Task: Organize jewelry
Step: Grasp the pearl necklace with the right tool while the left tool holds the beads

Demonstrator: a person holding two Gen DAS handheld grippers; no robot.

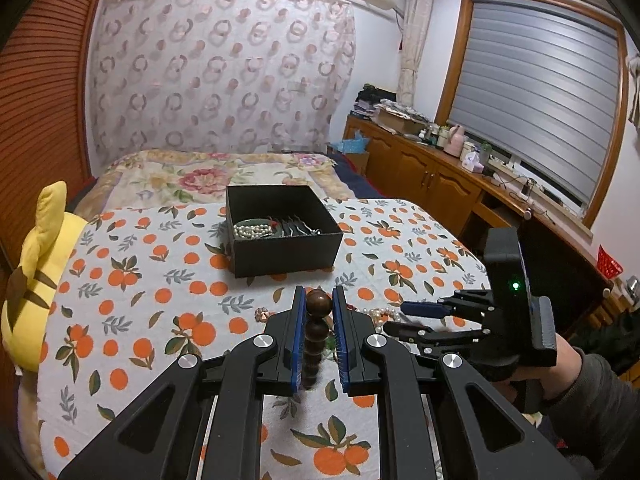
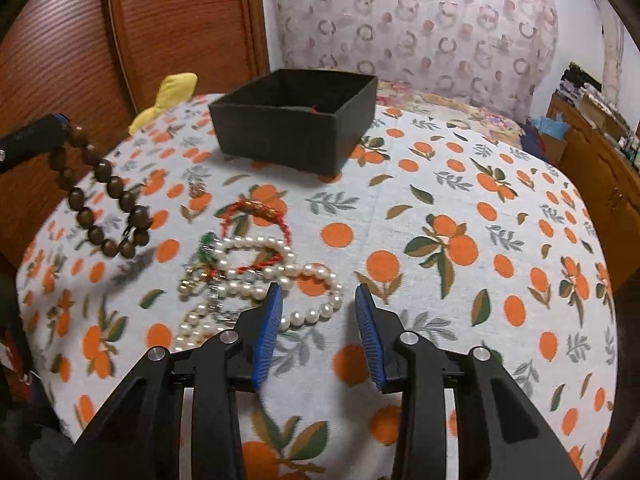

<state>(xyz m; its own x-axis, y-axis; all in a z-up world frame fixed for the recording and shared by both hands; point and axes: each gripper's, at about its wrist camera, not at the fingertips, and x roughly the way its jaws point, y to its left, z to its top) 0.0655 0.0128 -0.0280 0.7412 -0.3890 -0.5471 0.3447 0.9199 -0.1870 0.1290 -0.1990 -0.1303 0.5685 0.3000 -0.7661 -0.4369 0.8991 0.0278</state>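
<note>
My left gripper (image 1: pixel 319 300) is shut on a brown wooden bead bracelet (image 1: pixel 316 332), held above the orange-print cloth. In the right wrist view the bracelet (image 2: pixel 105 200) hangs from the left gripper's tip (image 2: pixel 34 134) at the far left. My right gripper (image 2: pixel 318 294) is open and empty, low over a heap of pearl strands (image 2: pixel 256 280) and a red cord bracelet (image 2: pixel 256 216). It also shows in the left wrist view (image 1: pixel 404 318) beside pearls (image 1: pixel 380 314). A black open box (image 1: pixel 282 228) at the back holds pearls and other pieces; it appears in the right wrist view too (image 2: pixel 294 116).
The orange-print cloth (image 2: pixel 460 208) covers a rounded surface on a bed. A yellow plush toy (image 1: pixel 36 280) lies at the left edge. A wooden cabinet (image 1: pixel 432 176) with clutter runs under the window on the right. A wooden door (image 2: pixel 120 32) stands behind left.
</note>
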